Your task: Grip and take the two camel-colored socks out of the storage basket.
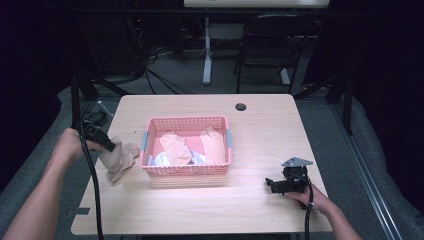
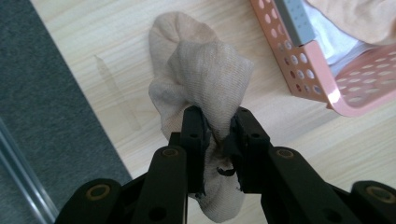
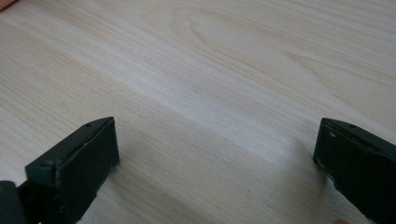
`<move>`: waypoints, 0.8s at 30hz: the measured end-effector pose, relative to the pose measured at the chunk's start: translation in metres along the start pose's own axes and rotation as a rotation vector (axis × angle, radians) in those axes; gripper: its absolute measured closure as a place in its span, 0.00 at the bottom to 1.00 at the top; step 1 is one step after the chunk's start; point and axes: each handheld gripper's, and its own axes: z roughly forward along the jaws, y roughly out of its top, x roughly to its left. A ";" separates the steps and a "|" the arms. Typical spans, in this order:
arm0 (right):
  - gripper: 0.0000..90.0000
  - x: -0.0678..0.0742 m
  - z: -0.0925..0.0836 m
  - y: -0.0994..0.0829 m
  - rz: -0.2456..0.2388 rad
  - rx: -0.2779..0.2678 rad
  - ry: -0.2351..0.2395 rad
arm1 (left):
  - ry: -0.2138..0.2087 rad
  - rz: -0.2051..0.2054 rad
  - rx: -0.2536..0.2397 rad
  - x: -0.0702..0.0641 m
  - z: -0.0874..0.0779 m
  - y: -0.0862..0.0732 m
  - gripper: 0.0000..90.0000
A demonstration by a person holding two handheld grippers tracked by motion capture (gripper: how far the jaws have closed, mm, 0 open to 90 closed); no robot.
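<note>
A light wooden table (image 1: 260, 210) is seen from above, with a pink perforated basket (image 1: 186, 170) set near its middle, slightly to the left. Inside the basket, two peach-coloured socks (image 1: 176, 147) are laid, one at the middle and one toward the right wall, and some white and pale blue cloth (image 1: 161, 160) is bunched at the near left corner.

The left gripper (image 1: 109, 145) is held by the left hand (image 1: 70, 145) just left of the basket, at the table's left edge. A beige sock (image 1: 119, 159) is clamped between its jaws; in the left gripper view the sock (image 2: 201, 79) is seen pinched at a fold, with the jaws drawn narrow on the fabric. The bulk of the sock is bunched beyond the jaws over the tabletop, and a shorter end hangs nearer the camera. The basket's pink corner (image 2: 322, 70) is seen at the upper right of that view, just beside the sock but apart from it.

The right gripper (image 1: 272, 184) is held by the right hand (image 1: 312, 197) at the near right part of the table, well apart from the basket. In the right gripper view its jaws are spread wide over bare wood (image 3: 210, 93), with nothing between them.
</note>
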 end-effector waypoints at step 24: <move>0.00 0.000 0.000 0.000 0.001 0.000 -0.001 | 0.027 -0.103 -0.030 0.007 0.062 -0.022 0.28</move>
